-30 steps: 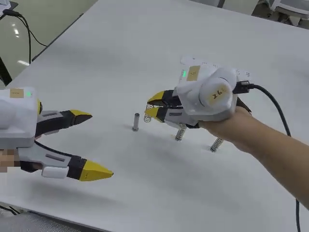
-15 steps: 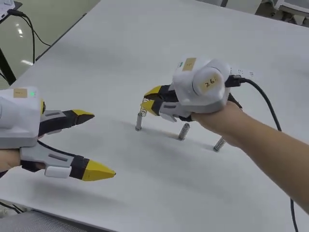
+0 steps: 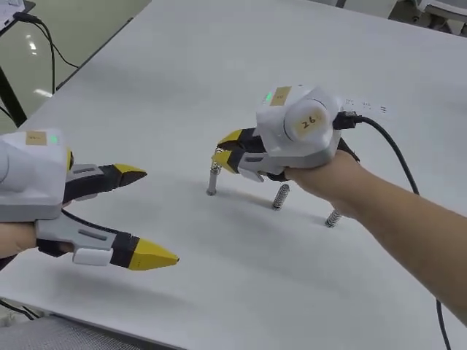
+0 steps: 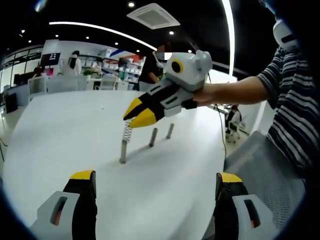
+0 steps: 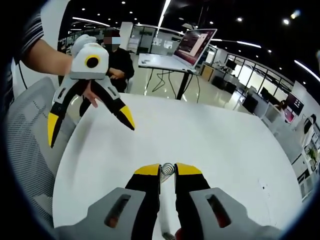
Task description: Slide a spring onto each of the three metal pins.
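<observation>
My right gripper (image 3: 225, 154) is shut on a small metal spring (image 3: 216, 162) and holds it just over the top of a bare upright pin (image 3: 211, 185). In the left gripper view the spring (image 4: 127, 133) hangs tilted from the right gripper (image 4: 139, 113), its lower end at the top of the pin (image 4: 123, 152). The spring (image 5: 168, 170) shows between the yellow tips in the right gripper view. Two more pins (image 3: 280, 195) (image 3: 333, 217) stand to the right, each with a spring on it. My left gripper (image 3: 149, 215) is open near the table's front left, holding nothing.
The white table (image 3: 219, 65) stretches far back and to both sides. A black cable (image 3: 394, 157) runs from the right gripper over the person's forearm. The table's left edge drops to a green floor (image 3: 73, 29) with cables.
The right gripper carried the spring left from beside the pin to just above its top. The left gripper stayed open and barely moved.
</observation>
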